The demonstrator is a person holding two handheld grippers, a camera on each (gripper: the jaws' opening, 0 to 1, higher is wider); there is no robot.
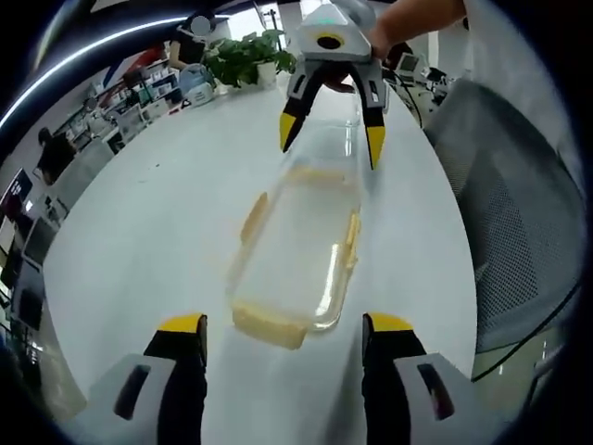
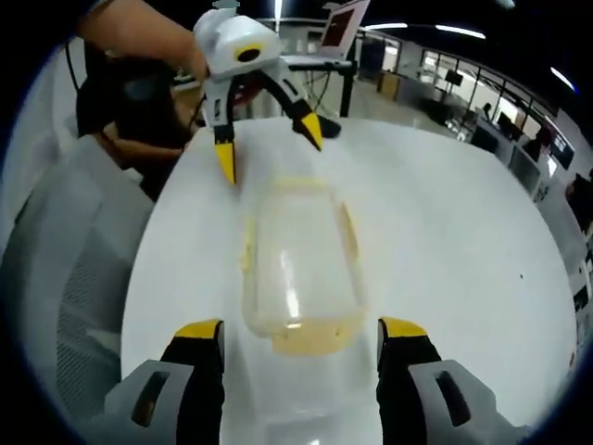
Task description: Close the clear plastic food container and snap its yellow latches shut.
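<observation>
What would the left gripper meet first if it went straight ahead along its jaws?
Probably the near yellow latch of the clear food container, which lies between the open left gripper and the right gripper; depth is uncertain.

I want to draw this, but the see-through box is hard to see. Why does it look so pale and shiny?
Left gripper view: the clear container blends into the white table, with a bright glare streak along its side; edges curve from the fisheye lens. Right gripper view: a small ceiling-light glint sits on the lid, and the picture looks soft.
</observation>
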